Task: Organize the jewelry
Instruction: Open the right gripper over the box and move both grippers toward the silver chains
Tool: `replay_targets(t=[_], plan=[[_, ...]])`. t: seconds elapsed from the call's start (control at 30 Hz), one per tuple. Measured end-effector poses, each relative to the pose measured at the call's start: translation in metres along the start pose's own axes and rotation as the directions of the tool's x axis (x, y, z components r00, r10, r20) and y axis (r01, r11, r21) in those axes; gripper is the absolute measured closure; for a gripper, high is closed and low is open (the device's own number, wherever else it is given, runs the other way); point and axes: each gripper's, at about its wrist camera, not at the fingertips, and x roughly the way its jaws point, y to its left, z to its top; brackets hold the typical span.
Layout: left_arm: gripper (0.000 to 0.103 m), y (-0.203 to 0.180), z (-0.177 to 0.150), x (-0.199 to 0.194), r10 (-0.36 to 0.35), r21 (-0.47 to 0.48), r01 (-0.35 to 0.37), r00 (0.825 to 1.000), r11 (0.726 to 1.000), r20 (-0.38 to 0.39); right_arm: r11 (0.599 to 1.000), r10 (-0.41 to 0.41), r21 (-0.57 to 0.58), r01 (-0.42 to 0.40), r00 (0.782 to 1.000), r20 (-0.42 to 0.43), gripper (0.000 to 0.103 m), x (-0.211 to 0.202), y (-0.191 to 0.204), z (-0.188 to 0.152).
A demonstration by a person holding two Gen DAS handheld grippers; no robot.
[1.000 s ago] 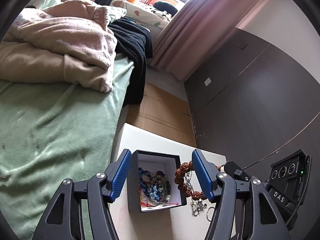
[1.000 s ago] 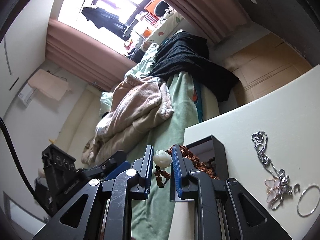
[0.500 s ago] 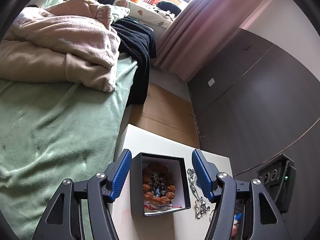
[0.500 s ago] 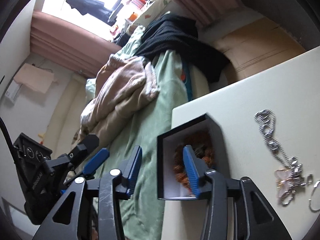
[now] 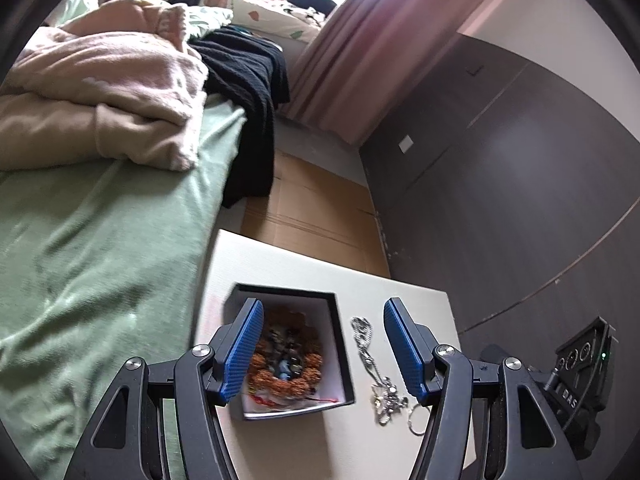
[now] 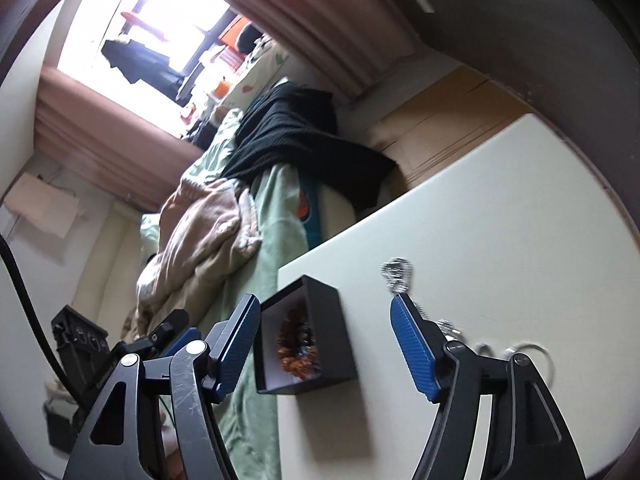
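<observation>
A black jewelry box [image 5: 340, 344] [image 6: 324, 308] with a white lining stands on the white table [image 5: 280, 268] [image 6: 500, 220]. A brown bead bracelet [image 5: 286, 364] [image 6: 298, 344] lies coiled inside it over darker beads. A silver chain necklace [image 5: 370, 360] [image 6: 396, 274] with a pendant lies on the table right of the box, and a thin silver ring [image 5: 418, 420] [image 6: 534, 354] beside it. My left gripper [image 5: 322, 354] is open above the box and chain, holding nothing. My right gripper [image 6: 324, 346] has its jaws opening, nothing between them, hovering near the box.
A bed with a green sheet [image 5: 80, 240] borders the table on the left, piled with a pink blanket [image 5: 100, 92] and a black garment [image 5: 248, 80]. Cardboard [image 5: 312, 208] covers the floor beyond the table. A dark wardrobe wall [image 5: 500, 200] stands on the right.
The right gripper let go of the brown bead bracelet with the white charm; it now lies in the box. The right jaws spread wide and drew back. The left gripper shifted right.
</observation>
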Motion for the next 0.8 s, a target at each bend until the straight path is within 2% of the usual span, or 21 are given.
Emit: replay_targets(t=[0.07, 0.13, 0.2, 0.3, 0.37, 0.53, 0.6, 0.7, 0.8], plan=[[0.039, -0.009, -0.003, 0.005, -0.014, 0.016, 0.014, 1.0, 1.0, -0.008, 1.0, -0.03, -0.004, 0.03, 0.999, 0.019, 0.025, -0.011, -0.007, 0.0], [0.036, -0.021, -0.008, 0.01, -0.018, 0.047, 0.019, 1.0, 0.999, -0.013, 0.999, -0.041, 0.011, 0.04, 0.999, 0.033, 0.022, -0.021, -0.016, 0.0], [0.02, -0.033, -0.015, 0.014, -0.019, 0.079, 0.021, 1.0, 0.997, -0.02, 0.996, -0.076, 0.041, 0.075, 0.996, 0.043, 0.022, -0.029, -0.025, 0.0], [0.012, -0.043, -0.021, 0.018, -0.027, 0.096, 0.03, 0.999, 0.995, -0.029, 0.992, -0.103, 0.072, 0.099, 0.993, 0.051, 0.02, -0.041, -0.037, -0.004], [0.01, -0.048, -0.025, 0.02, -0.029, 0.108, 0.033, 0.999, 0.994, -0.037, 0.989, -0.127, 0.088, 0.122, 0.99, 0.057, 0.01, -0.048, -0.045, -0.006], [0.009, -0.062, -0.036, 0.028, -0.014, 0.146, 0.022, 0.998, 0.989, -0.056, 0.98, -0.159, 0.128, 0.153, 0.986, 0.045, 0.007, -0.06, -0.064, -0.004], [0.01, -0.069, -0.041, 0.032, 0.0, 0.17, 0.012, 0.998, 0.985, -0.068, 0.977, -0.164, 0.142, 0.157, 0.986, 0.041, 0.0, -0.064, -0.069, -0.005], [0.01, -0.079, -0.049, 0.036, 0.049, 0.212, -0.036, 0.997, 0.977, -0.058, 0.972, -0.184, 0.157, 0.176, 0.982, 0.038, 0.0, -0.075, -0.08, -0.01], [0.01, -0.086, -0.056, 0.043, 0.052, 0.248, -0.033, 0.996, 0.968, -0.071, 0.967, -0.204, 0.165, 0.196, 0.978, 0.033, 0.0, -0.082, -0.089, -0.015]])
